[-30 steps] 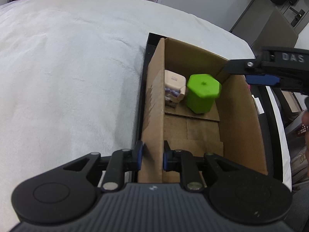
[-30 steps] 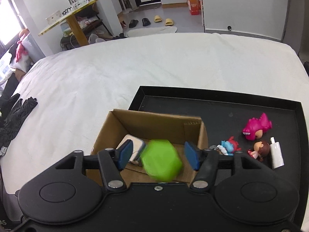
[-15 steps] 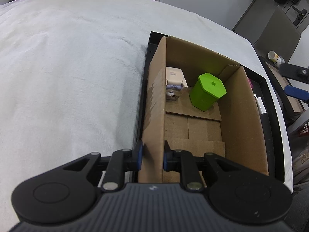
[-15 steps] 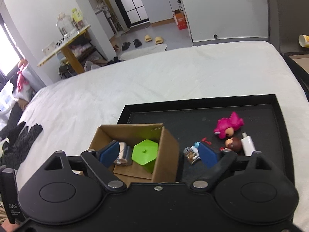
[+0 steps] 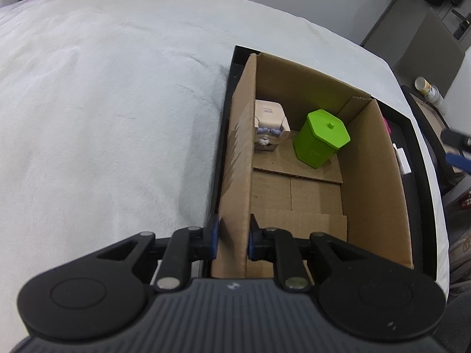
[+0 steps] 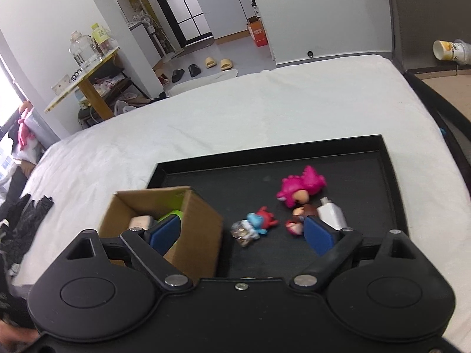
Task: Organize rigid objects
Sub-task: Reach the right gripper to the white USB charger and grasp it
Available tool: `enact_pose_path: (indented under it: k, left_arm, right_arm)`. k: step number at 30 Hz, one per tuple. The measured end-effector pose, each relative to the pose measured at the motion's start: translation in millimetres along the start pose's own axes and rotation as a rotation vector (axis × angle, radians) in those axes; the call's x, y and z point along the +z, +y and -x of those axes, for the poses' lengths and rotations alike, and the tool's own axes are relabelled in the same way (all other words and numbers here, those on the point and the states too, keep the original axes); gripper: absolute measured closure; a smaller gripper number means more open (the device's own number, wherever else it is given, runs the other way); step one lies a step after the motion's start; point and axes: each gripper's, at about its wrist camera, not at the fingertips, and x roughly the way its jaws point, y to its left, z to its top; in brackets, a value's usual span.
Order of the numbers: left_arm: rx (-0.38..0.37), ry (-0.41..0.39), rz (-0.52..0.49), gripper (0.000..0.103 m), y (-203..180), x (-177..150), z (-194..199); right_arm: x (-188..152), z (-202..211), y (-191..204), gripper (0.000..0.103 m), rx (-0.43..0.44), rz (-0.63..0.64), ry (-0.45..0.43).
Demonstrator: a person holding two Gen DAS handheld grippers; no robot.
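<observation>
- Pinching the box [image 5: 235, 158] by its left wall at the near end, the left gripper [image 5: 233, 236] is almost closed, one pad outside the cardboard and one inside; I judge this grip is there to steady the light box while things go in.
- Standing on the left part of the black tray [image 6: 391, 176], the box has its left wall along the tray's left edge, with the white bedcover [image 5: 103, 117] beyond.
- Sitting at the far end of the box, a pale boxed toy [image 5: 269, 125] lies against the left wall and a green hexagonal pot [image 5: 322, 138] stands upright just beside it, nearer the right wall; the near half of the box floor is bare.
- Hovering over the tray's near edge, the right gripper [image 6: 241, 235] is wide and holds nothing; its jaws have just been opening, and nothing lies between them but the box's right wall and open tray.
- Lying loose on the right half of the tray are a blue-and-red figure [image 6: 259, 223], a pink dinosaur [image 6: 303, 185], a brown-haired figure [image 6: 298, 217] and a white bottle [image 6: 332, 214].
- Crowding matters here: the last three touch or nearly touch, so picking one may nudge its neighbours; the blue-and-red figure lies apart and looks the easier pick.
- Blocking a straight carry, the box's right wall stands between the toys and the box floor, so each must likely be lifted over it.
</observation>
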Motion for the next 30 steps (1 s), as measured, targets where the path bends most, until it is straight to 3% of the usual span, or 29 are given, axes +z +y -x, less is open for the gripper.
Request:
enact_pose_path:
  k: [6, 18, 30]
  left_arm:
    - [0.019, -0.011, 0.011, 0.087, 0, 0, 2]
    - [0.002, -0.010, 0.030, 0.086, 3, 2, 3]
    - [0.001, -0.011, 0.038, 0.086, 3, 2, 0]
  right_arm:
    - [-14, -13, -28, 0.014, -0.057, -0.025, -0.020]
    - [-25, -48, -53, 0.044, -0.142, -0.004, 0.018]
    - [-32, -76, -52, 0.059, -0.229, 0.126, 0.042]
